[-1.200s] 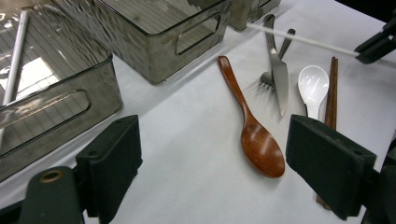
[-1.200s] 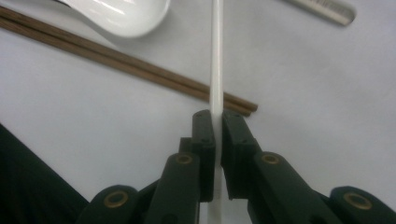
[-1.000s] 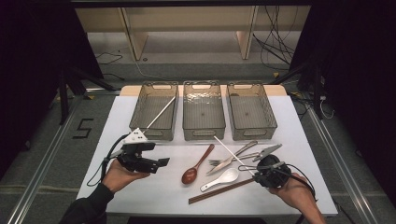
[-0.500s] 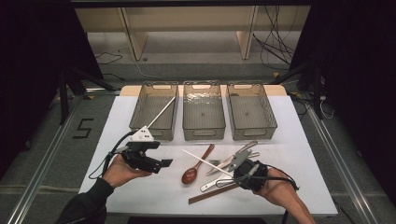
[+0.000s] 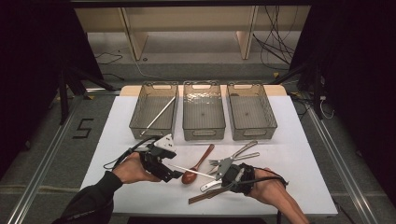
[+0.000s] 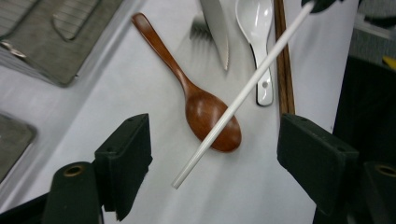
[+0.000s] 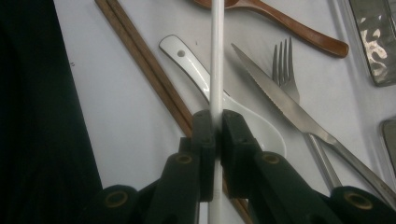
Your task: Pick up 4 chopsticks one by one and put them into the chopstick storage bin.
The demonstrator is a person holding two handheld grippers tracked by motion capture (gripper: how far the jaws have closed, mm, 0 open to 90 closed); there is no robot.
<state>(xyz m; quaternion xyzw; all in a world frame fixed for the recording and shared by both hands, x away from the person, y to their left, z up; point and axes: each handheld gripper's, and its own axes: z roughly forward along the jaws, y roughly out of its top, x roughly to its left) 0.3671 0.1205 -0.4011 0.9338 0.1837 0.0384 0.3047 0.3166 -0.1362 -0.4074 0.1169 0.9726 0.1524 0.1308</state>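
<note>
The white chopstick (image 7: 216, 56) is held clenched in the right claw (image 5: 233, 176), pinched between the pads partway along its length, and is carried above the counter (image 5: 303, 154) at the near side, over the wooden spoon (image 6: 198, 100). Its free end is pointed left, into the gap of the left claw (image 6: 212, 154), whose jaws have just been closing a little but remain released, with the stick between them and untouched by either pad.

The stick is judged to be light, stiff and thin, with a smooth, glossy surface that may slip or swivel under a narrow pinch. A hold set well back from the tip, square across the shaft, would be steadier than one at the very end. A second white stick (image 5: 158, 113) is seen lying in the far left bin (image 5: 135, 116).
</note>
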